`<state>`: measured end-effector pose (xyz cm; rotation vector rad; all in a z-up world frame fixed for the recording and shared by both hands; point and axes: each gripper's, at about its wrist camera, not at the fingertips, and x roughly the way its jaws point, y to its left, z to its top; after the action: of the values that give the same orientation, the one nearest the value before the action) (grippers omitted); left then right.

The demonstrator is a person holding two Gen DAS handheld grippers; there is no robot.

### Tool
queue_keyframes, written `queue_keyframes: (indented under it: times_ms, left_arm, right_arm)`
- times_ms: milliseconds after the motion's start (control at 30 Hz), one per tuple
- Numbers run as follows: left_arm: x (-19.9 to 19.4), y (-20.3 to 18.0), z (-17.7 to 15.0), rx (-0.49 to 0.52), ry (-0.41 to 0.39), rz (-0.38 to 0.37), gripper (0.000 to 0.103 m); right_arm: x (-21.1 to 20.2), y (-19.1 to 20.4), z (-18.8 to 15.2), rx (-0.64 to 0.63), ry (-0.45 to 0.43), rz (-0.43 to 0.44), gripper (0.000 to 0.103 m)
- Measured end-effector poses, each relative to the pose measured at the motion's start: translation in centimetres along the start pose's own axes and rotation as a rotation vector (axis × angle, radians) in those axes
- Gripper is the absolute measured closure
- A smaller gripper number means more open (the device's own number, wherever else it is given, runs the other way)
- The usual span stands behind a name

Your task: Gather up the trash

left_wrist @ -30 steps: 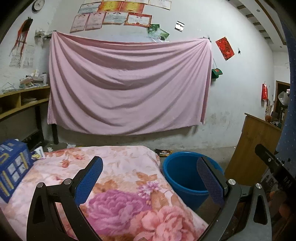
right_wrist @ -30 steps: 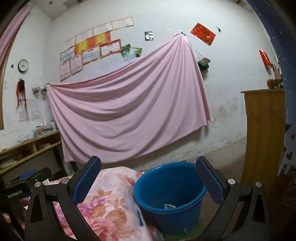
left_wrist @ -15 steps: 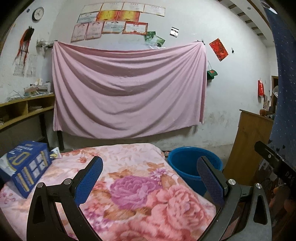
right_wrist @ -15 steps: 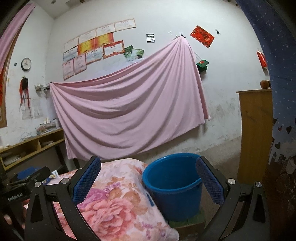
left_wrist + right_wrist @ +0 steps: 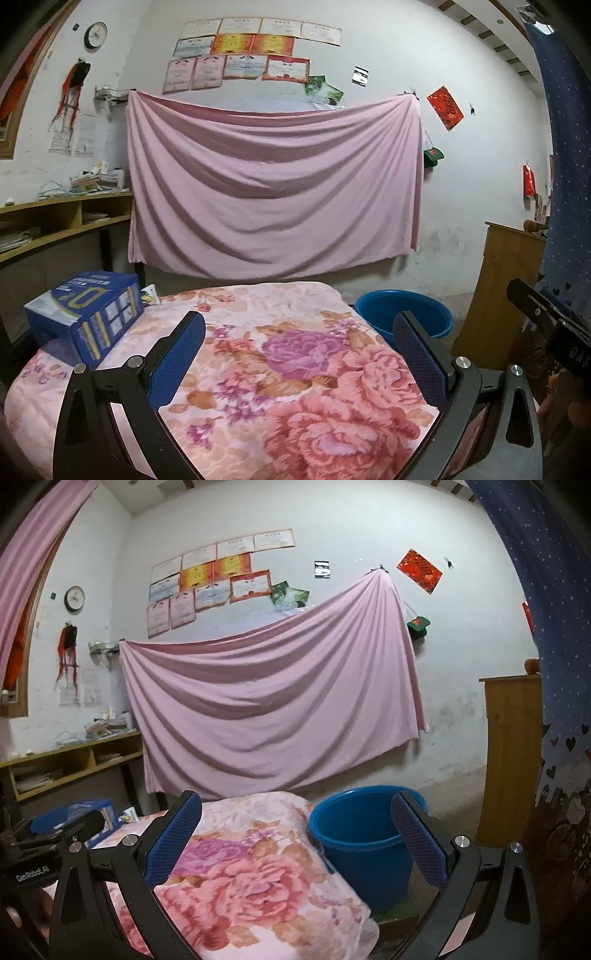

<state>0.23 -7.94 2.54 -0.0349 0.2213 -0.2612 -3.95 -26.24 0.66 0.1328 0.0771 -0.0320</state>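
Note:
A blue plastic bucket [image 5: 364, 834] stands on the floor at the right end of a table covered with a pink floral blanket [image 5: 295, 369]; it also shows in the left wrist view [image 5: 406, 314]. A blue carton [image 5: 86, 314] lies on the blanket's far left, with a small packet [image 5: 149, 295] behind it. My left gripper [image 5: 299, 354] is open and empty above the blanket. My right gripper [image 5: 295, 834] is open and empty, raised above the blanket's right end near the bucket.
A pink sheet [image 5: 273, 184] hangs on the back wall. Wooden shelves [image 5: 55, 225] run along the left wall. A wooden cabinet [image 5: 511, 757] stands to the right of the bucket. A blue starred curtain [image 5: 554, 627] hangs at the far right.
Both grippers have drawn back and risen. The bucket now looks farther off and its inside is no longer seen. More of the blanket and the blue carton show in the left view.

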Motion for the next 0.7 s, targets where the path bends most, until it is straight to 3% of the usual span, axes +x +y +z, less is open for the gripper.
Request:
queue_keyframes:
  times_ms: [700]
  left_arm:
    - [-0.1, 1.2, -2.6, 0.002, 0.045, 0.033, 0.003]
  right_arm:
    - [0.3, 1.7, -2.7, -0.03, 0.102, 0.029, 0.0]
